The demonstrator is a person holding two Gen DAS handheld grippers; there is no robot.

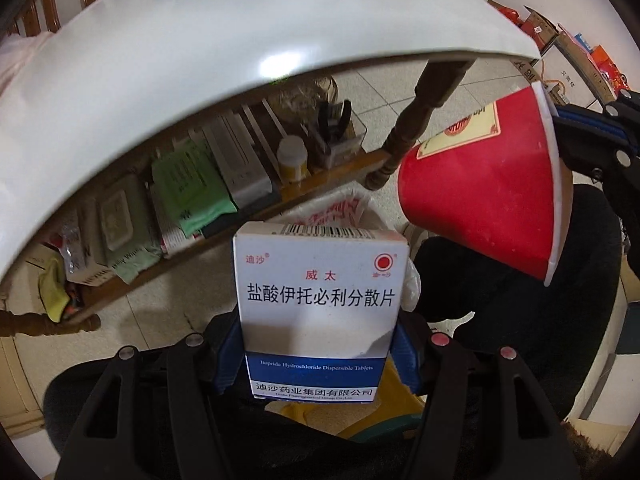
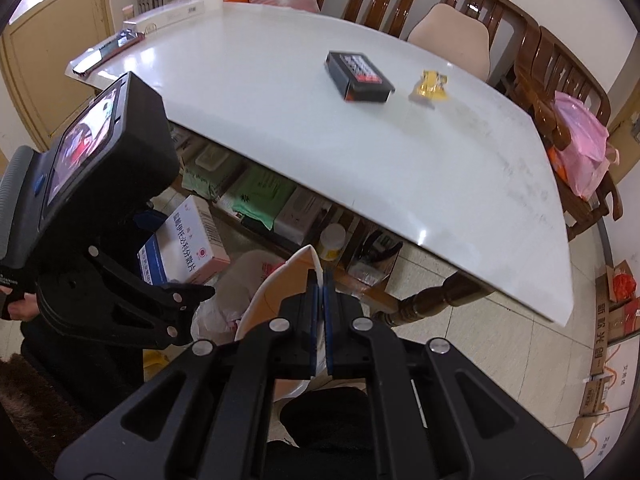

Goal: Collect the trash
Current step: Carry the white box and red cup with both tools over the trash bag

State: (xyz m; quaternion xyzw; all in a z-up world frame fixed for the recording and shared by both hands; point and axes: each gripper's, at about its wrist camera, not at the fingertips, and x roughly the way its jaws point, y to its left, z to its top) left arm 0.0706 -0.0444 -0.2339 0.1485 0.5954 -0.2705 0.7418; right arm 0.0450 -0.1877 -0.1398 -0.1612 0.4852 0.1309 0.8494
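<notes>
My left gripper (image 1: 318, 344) is shut on a white and blue medicine box (image 1: 320, 304), held upright below the table's edge; the box also shows in the right wrist view (image 2: 188, 248). My right gripper (image 2: 319, 320) is shut on the rim of a red paper cup (image 1: 484, 184), seen from inside as a pale wall (image 2: 280, 288). Under both lies a white plastic bag (image 2: 244, 280) with red print. A black box (image 2: 358, 76) and a yellow wrapper (image 2: 430, 86) lie on the white table (image 2: 280, 120).
A shelf under the table holds green packets (image 1: 188, 188), a small bottle (image 1: 292, 160) and boxes. Wooden chairs (image 2: 560, 80) with a pink bag (image 2: 580, 148) stand behind the table. Cardboard boxes (image 2: 612, 320) sit on the tiled floor at right.
</notes>
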